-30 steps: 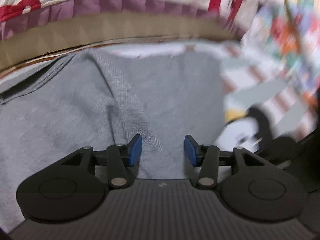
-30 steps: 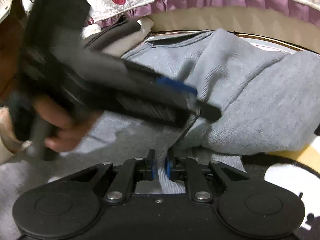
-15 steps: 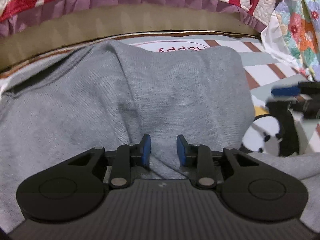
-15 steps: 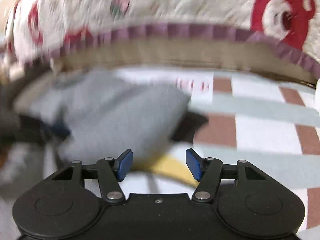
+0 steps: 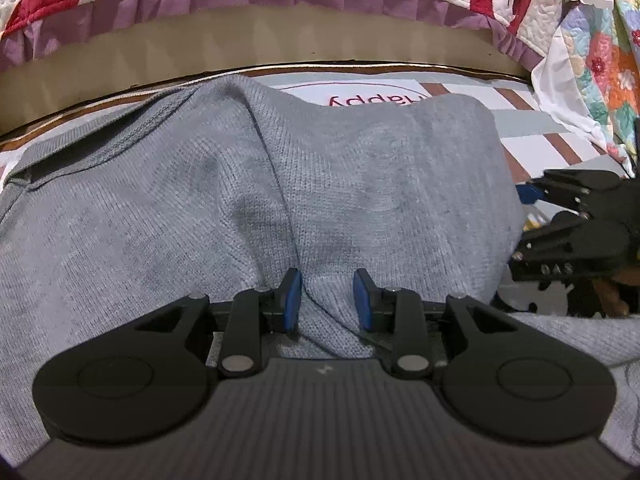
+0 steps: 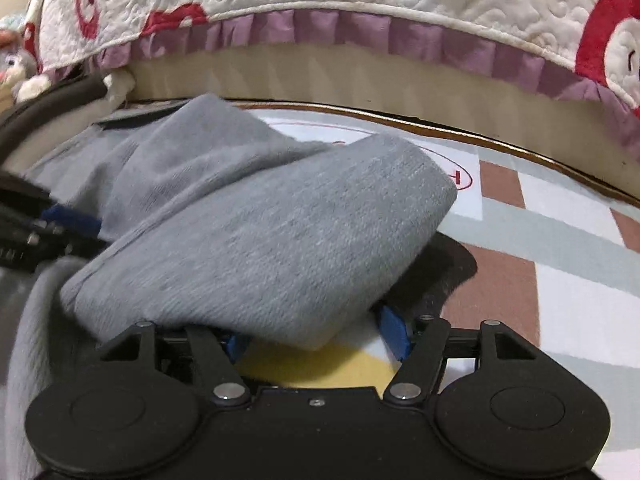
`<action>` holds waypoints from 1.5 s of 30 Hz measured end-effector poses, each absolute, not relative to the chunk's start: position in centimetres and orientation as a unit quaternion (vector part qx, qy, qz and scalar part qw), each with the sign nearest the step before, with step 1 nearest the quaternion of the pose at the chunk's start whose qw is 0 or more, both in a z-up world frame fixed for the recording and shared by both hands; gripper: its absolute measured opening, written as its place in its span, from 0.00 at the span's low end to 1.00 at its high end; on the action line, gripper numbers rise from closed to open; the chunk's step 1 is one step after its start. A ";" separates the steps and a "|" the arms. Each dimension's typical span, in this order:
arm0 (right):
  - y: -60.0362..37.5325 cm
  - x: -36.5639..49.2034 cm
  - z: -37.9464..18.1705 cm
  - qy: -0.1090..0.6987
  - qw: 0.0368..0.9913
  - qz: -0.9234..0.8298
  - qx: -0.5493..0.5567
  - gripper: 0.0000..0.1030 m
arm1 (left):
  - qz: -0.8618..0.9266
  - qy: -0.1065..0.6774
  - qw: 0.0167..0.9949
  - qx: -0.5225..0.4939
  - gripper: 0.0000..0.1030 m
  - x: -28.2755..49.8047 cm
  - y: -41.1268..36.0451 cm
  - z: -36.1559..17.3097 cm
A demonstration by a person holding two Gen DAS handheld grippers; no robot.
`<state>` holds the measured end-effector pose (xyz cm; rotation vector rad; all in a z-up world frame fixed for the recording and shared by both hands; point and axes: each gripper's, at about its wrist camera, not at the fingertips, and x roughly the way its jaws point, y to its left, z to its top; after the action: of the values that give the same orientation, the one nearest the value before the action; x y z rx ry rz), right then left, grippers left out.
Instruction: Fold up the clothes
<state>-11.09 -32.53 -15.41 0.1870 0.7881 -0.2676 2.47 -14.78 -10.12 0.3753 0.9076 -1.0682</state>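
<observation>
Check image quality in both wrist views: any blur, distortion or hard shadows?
Left wrist: sharp, knit of the grey garment crisp; fisheye bows the bed edge. Right wrist: garment fold slightly motion-smeared, left gripper at the edge blurred; dark shadow under the fold on the mat.

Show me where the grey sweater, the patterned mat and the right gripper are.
grey sweater (image 5: 360, 184): left wrist view, on the knit body.
patterned mat (image 6: 560, 240): right wrist view, on a bare stripe.
right gripper (image 6: 316, 340): right wrist view, midway between its fingertips.
</observation>
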 end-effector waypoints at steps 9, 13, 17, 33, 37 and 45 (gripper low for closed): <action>-33.9 -11.4 -13.8 0.319 0.928 -0.136 0.139 0.14 | -0.490 0.416 0.749 0.162 0.28 2.4 -14.8 -10.1; -32.6 -11.0 -11.9 0.312 0.936 -0.141 0.082 0.11 | -0.494 0.411 0.749 0.160 0.28 2.3 -14.7 -9.8; -31.8 -10.4 -9.7 0.291 0.944 -0.148 0.045 0.10 | -0.503 0.401 0.750 0.155 0.31 2.0 -14.6 -9.1; -29.3 -9.7 -1.7 0.223 0.970 -0.093 0.036 0.10 | -0.621 0.290 0.725 0.076 0.51 -0.9 -13.0 -3.6; -27.1 -8.7 1.0 0.214 0.974 -0.064 0.024 0.10 | -0.622 0.282 0.729 0.039 0.70 -1.0 -12.7 -2.7; -25.6 -5.4 1.3 0.260 0.964 0.021 0.046 0.11 | -0.528 0.412 0.742 -0.030 0.38 4.5 -11.9 -3.5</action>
<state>-5.40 -25.63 1.32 0.0927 0.5269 0.0418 4.52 -11.94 -3.54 -0.0648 0.9026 -1.1564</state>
